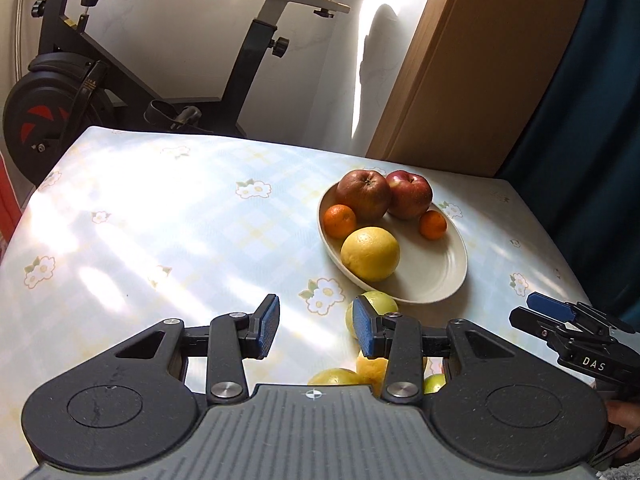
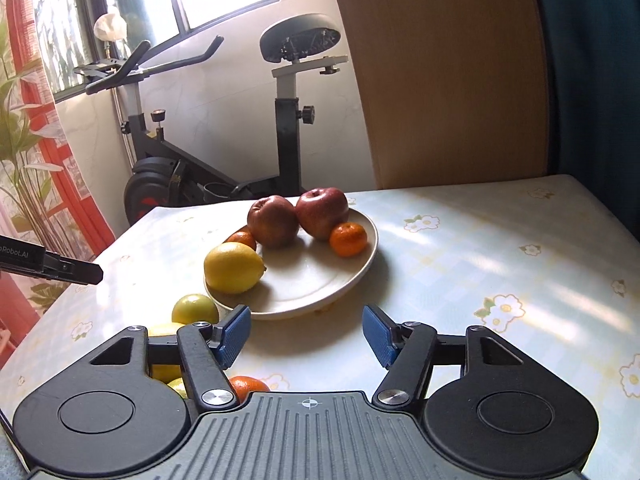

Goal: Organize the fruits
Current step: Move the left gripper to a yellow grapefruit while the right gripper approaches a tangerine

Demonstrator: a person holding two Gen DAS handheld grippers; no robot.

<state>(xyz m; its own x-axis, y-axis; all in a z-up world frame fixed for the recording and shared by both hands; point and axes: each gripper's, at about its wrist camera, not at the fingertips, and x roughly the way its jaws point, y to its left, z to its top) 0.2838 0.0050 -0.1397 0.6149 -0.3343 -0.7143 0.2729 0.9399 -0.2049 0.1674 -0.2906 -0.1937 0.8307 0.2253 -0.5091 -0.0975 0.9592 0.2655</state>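
**Both grippers empty, lining up on the loose fruit at the near edge**

My left gripper (image 1: 316, 330) has its jaws apart with nothing between them; only tablecloth shows in the gap. My right gripper (image 2: 307, 334) is also parted and empty, hovering over bare cloth just short of the plate (image 2: 352, 276).

Just past my left gripper's right pad sits a green fruit (image 1: 374, 308), touching or nearly touching the plate's near rim. More loose fruit lies closer to the table's (image 1: 160, 220) near edge, half hidden under the tools: a yellow one (image 1: 370, 368), another green one (image 1: 334, 377), and a small orange (image 2: 248, 386) below my right gripper's left finger.

The plate, toward the far right corner in the left wrist view, already holds two red apples (image 1: 364, 194), two small oranges (image 1: 340, 221) and a lemon (image 1: 370, 254); its near right part is free.

Step, as I judge it: approach for the next pick, task partly done. Next move calls for shifting my left gripper right to straddle the green fruit, closing gently since it's round and could roll, then setting it on the plate's bare part.
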